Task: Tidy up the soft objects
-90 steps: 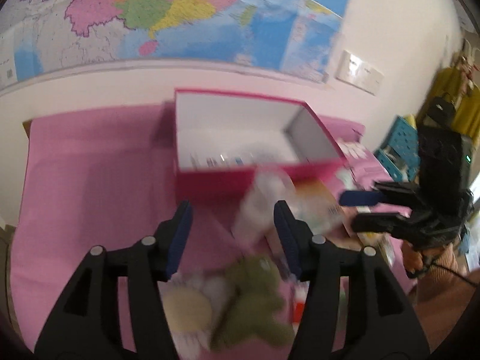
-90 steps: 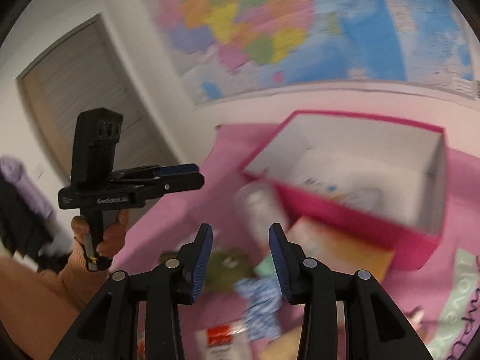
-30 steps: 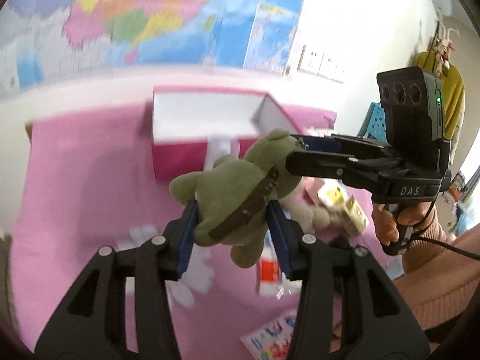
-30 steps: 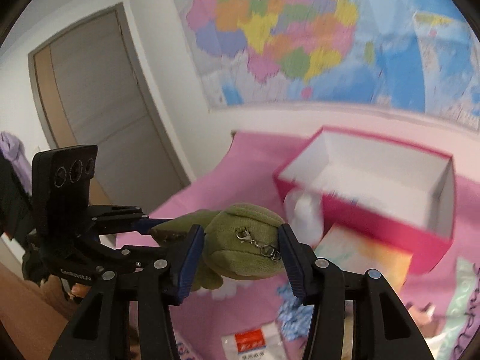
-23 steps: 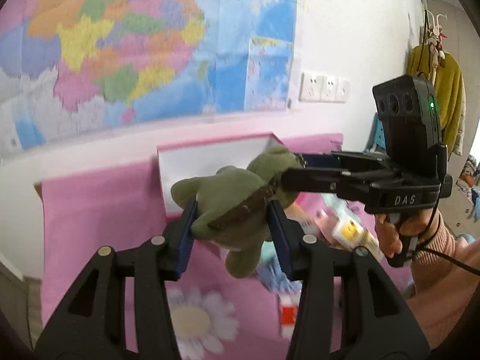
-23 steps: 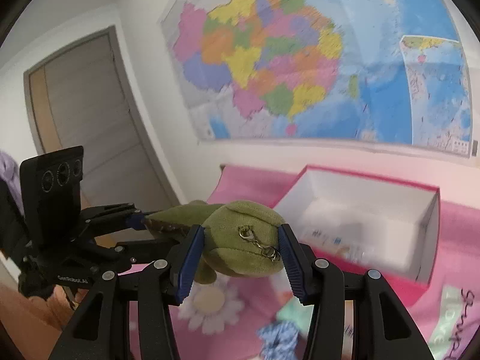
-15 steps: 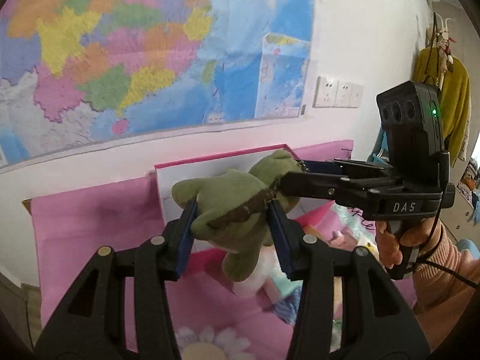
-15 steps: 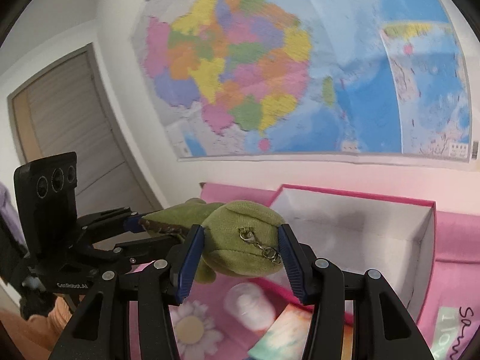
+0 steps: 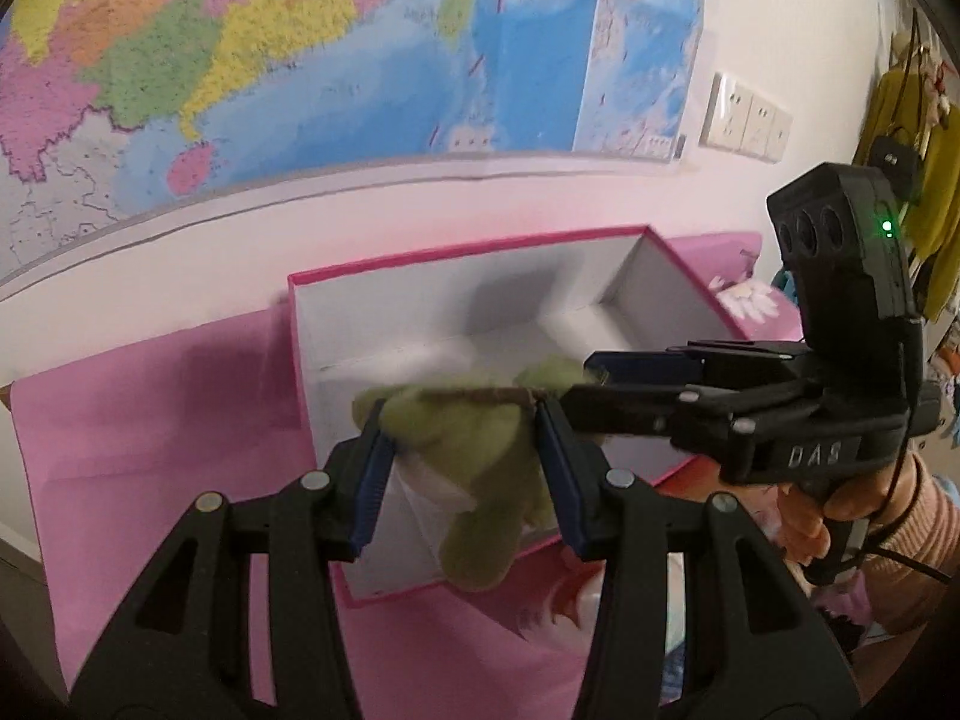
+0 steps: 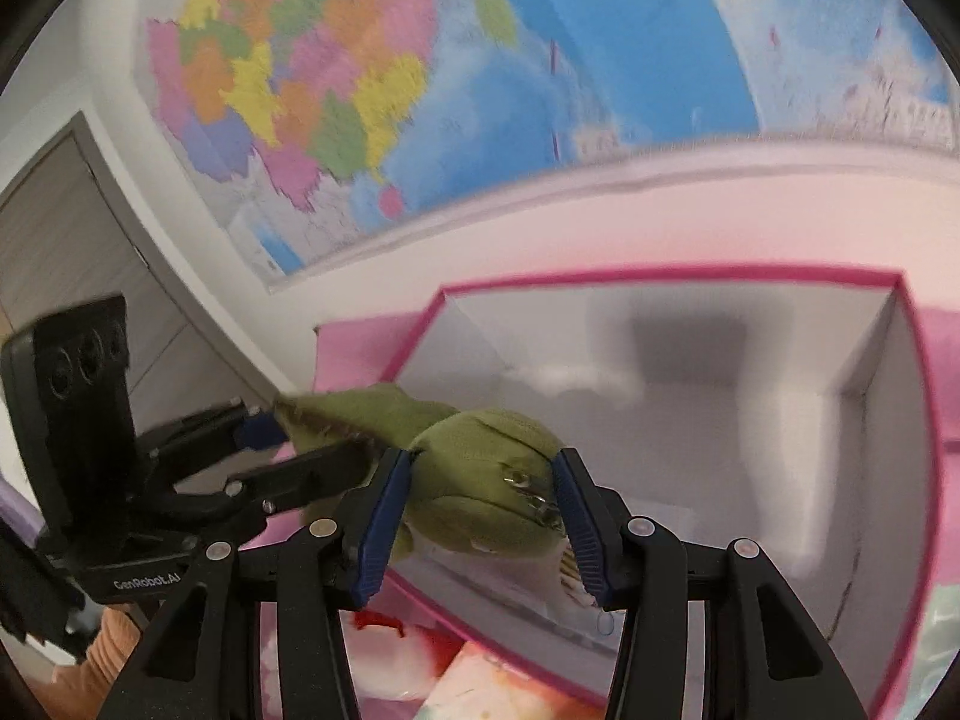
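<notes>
Together both grippers (image 9: 462, 468) (image 10: 483, 510) pinch a fuzzy green plush (image 9: 465, 468) over the box (image 9: 456, 312).

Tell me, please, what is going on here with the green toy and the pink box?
A person holds tongs in each hand, and both pairs are shut on one green plush toy. The left tongs pinch its body; the right tongs pinch its head end. The toy is held in the air at the pink box, which stands open on a pink cloth, and has not been let go.
</notes>
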